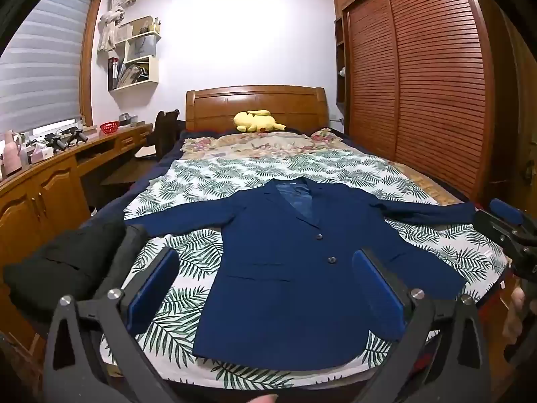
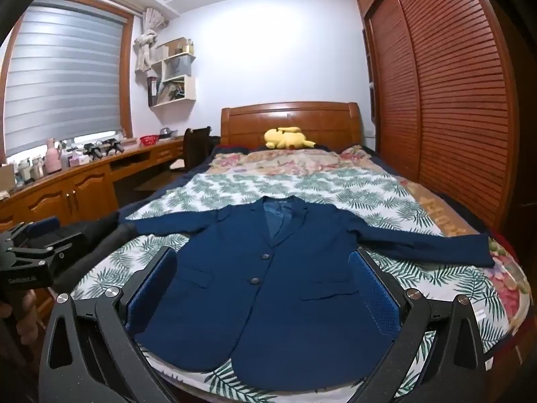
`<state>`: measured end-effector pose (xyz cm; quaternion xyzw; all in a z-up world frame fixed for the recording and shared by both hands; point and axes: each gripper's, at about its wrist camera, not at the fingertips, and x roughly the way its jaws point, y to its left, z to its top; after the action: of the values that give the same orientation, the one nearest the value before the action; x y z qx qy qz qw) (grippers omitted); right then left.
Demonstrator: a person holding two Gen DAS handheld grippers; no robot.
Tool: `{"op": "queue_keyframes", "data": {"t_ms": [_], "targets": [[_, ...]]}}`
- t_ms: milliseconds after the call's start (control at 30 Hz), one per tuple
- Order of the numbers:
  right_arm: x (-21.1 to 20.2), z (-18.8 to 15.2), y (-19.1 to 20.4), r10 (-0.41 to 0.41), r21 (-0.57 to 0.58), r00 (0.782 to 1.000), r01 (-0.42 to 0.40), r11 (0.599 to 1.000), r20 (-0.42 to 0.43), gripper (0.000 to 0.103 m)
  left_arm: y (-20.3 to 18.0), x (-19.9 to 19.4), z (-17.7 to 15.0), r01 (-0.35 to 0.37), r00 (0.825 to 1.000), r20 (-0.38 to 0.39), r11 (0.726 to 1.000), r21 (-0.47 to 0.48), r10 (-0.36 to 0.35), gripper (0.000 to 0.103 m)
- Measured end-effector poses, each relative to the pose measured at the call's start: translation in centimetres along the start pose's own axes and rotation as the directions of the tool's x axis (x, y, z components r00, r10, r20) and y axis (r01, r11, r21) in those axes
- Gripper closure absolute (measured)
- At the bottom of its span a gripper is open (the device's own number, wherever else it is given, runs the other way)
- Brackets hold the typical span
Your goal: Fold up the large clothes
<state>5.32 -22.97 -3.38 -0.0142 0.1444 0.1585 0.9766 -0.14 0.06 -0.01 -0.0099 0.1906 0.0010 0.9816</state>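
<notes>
Lying flat, front up and buttoned, sleeves spread toward 9 and 3 o'clock: jacket (image 1: pixel 288 268) on leaf-print sheet (image 1: pixel 201 174) over bed (image 1: pixel 255 100). Yellow plush (image 1: pixel 256 121) at 12 o'clock by headboard; slatted wardrobe (image 1: pixel 419 84) at 3; desk (image 1: pixel 67 164), blind (image 1: pixel 37 74) and shelf (image 1: pixel 137 57) at 9 to 10. Left gripper (image 1: pixel 268 288) spread wide, gripping nothing, hovering over hem. Right gripper (image 2: pixel 265 288) likewise wide, empty, over jacket front. Dark clothes (image 1: pixel 63 268) at 8 o'clock, fullest from left wrist; right sleeve end plain only from right wrist.
</notes>
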Motion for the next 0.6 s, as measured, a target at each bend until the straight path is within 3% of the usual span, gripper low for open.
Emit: {"op": "queue_keyframes", "data": {"t_ms": [600], "targets": [[-0.24,0.06,0.53,0.001,-0.006,1.000,-0.001,1.000,-0.012,0.000,0.39,0.03,0.03,0.000,1.000,-0.015,1.000,-0.003,0.000,0.000]]}}
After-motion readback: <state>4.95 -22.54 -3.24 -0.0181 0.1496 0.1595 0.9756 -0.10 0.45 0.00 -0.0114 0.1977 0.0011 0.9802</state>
